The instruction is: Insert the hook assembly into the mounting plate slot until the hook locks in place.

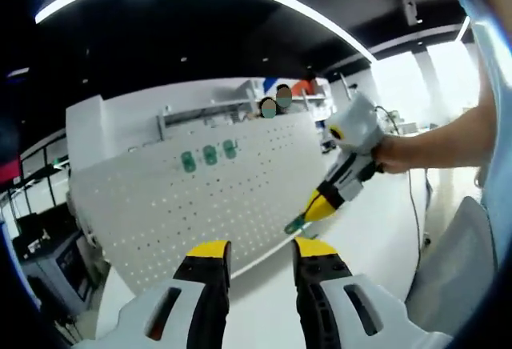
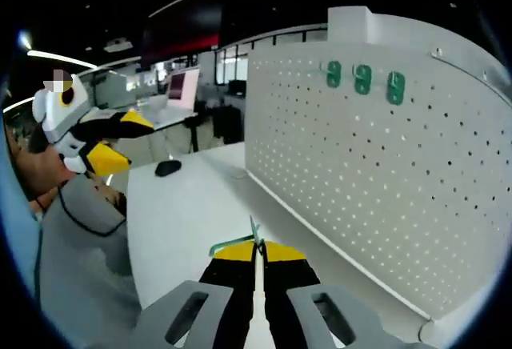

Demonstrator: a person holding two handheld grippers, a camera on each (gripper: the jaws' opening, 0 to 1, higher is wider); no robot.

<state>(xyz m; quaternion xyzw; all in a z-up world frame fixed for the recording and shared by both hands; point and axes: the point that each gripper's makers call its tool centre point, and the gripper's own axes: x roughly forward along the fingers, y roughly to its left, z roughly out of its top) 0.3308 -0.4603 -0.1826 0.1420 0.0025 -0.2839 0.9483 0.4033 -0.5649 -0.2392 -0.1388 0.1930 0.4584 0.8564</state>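
1. Yellow pads tip the black jaws of the right gripper (image 2: 258, 246), which in the right gripper view are pressed nearly together on a green hook (image 2: 240, 241); the hook's thin wire arm pokes out to the left of the tips and a short prong rises just above them.
2. In the left gripper view the same right gripper (image 1: 308, 214) enters from the right, held by a person's hand (image 1: 390, 155), with the green hook (image 1: 297, 223) at its tip, close to the lower edge of the pegboard but not visibly touching it.
3. The left gripper (image 1: 260, 246) has its jaws set apart with nothing between them; white tabletop shows through the gap.
4. In the right gripper view the left gripper (image 2: 120, 139) appears at the far left, its yellow tips spread.
5. The white perforated pegboard (image 2: 384, 181), the mounting plate, stands upright on the white table (image 2: 180, 213).
6. Three green hooks (image 2: 362, 78) already hang side by side near the board's top edge; they also show in the left gripper view (image 1: 209, 155).
7. A dark computer mouse (image 2: 167, 168) lies on the table, well apart from the grippers.
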